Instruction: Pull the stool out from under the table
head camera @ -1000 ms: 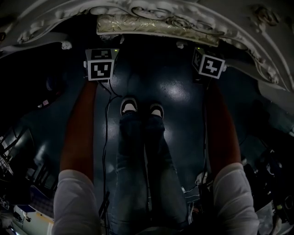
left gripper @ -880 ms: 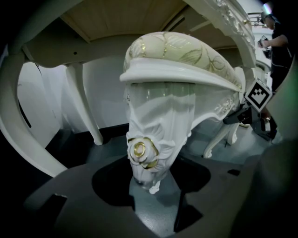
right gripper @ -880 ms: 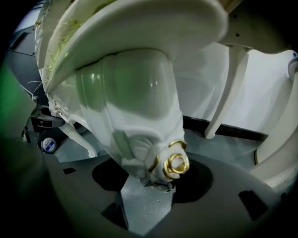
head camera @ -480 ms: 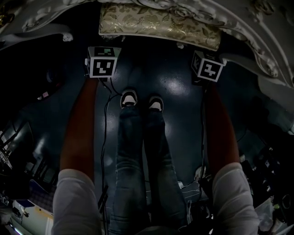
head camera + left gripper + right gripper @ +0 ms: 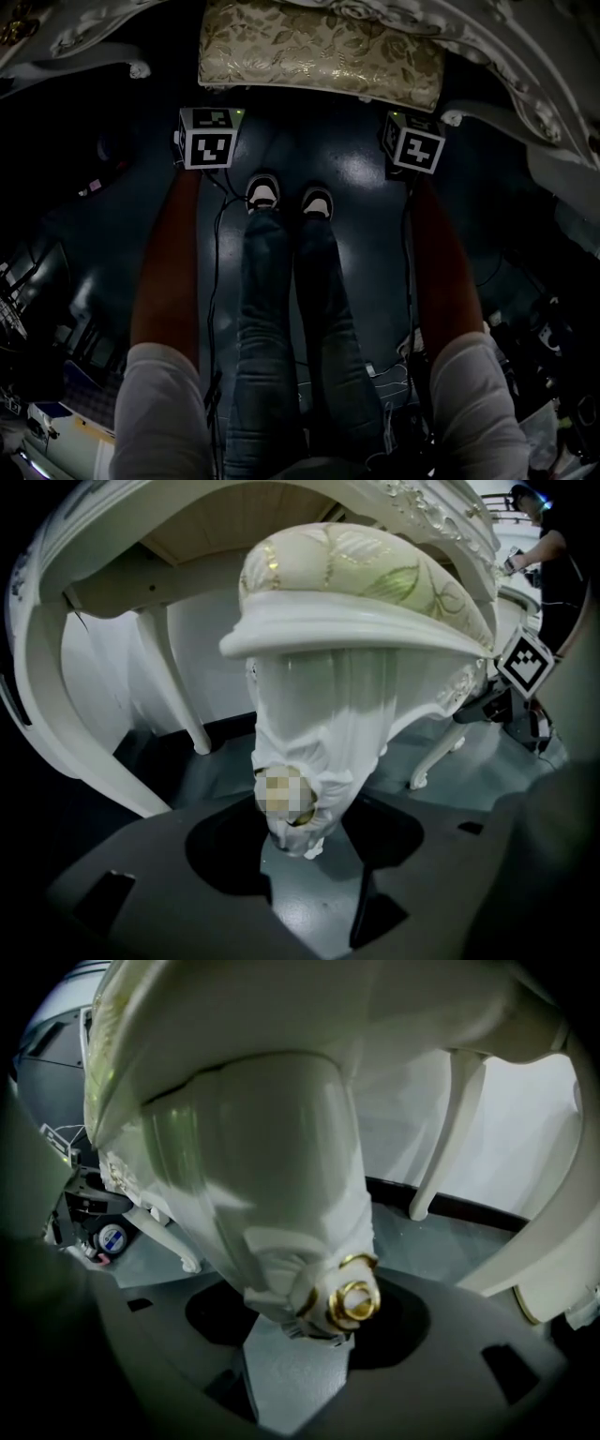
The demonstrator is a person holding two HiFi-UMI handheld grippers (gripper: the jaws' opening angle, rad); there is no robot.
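Observation:
The stool has a gold-patterned cushion [image 5: 319,52] and white carved legs; in the head view its seat sticks out from under the white ornate table [image 5: 525,84]. My left gripper [image 5: 208,139] sits at the seat's left front corner and my right gripper [image 5: 414,142] at the right front corner. In the left gripper view the left gripper [image 5: 305,855] is closed around a white stool leg [image 5: 314,733] below the cushion [image 5: 366,574]. The right gripper [image 5: 300,1344] is closed around another white stool leg [image 5: 281,1176] just above its gold-ringed foot [image 5: 354,1299].
White curved table legs [image 5: 178,696] [image 5: 450,1138] stand behind the stool on the dark glossy floor [image 5: 366,187]. The person's shoes [image 5: 263,192] stand between the grippers, cables [image 5: 216,272] trail on the floor, and clutter lines both sides. Another person [image 5: 553,564] stands far off.
More of the stool's cushion shows from under the table; it has slid toward the person. Both grippers have come back with it, still at its front corners.

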